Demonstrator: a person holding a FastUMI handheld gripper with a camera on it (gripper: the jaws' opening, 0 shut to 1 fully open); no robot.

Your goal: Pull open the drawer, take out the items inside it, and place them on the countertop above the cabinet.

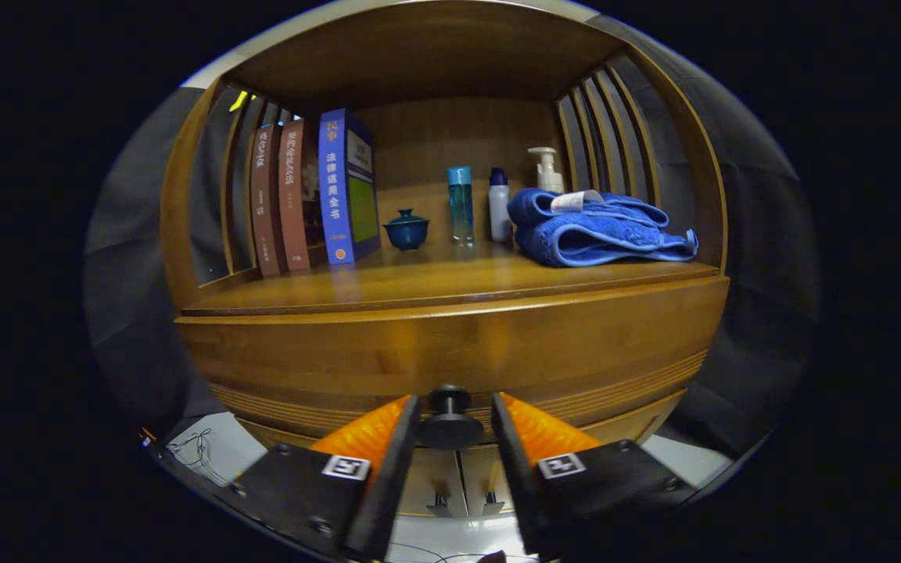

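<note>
**Ana:** Gripper view first, then: what takes up most of it?

**Ben:** A wooden cabinet (450, 328) with slatted sides. Its countertop (435, 283) runs across the middle, under an open shelf bay. Below the countertop sits the drawer (450, 352), a broad wooden front with fine grooves along its lower edge. It looks flush with the cabinet, so not pulled out.

**Ana:** And on the countertop?

**Ben:** A folded blue towel (599, 228) lies on the right. Three books (314, 195) stand upright on the left, the blue one nearest the middle. Between books and towel stand a small dark blue lidded cup (407, 229), a tall clear blue bottle (460, 205), a white bottle with a dark cap (500, 205), and a white pump bottle (547, 170) behind the towel.

**Ana:** Where is the gripper (454, 422)?

**Ben:** Right at the drawer front. Its two fingers (388, 438) are set narrowly apart, one on each side of the dark round knob (449, 418) in the middle of the drawer.

**Ana:** Are they pressing on it?

**Ben:** The knob's wide disc fills nearly the whole gap, and the inner faces sit right against its edges. I cannot tell whether both truly squeeze it or only bracket it closely.

**Ana:** Anything from inside the drawer visible?

**Ben:** With the front closed, its contents are hidden.
</note>
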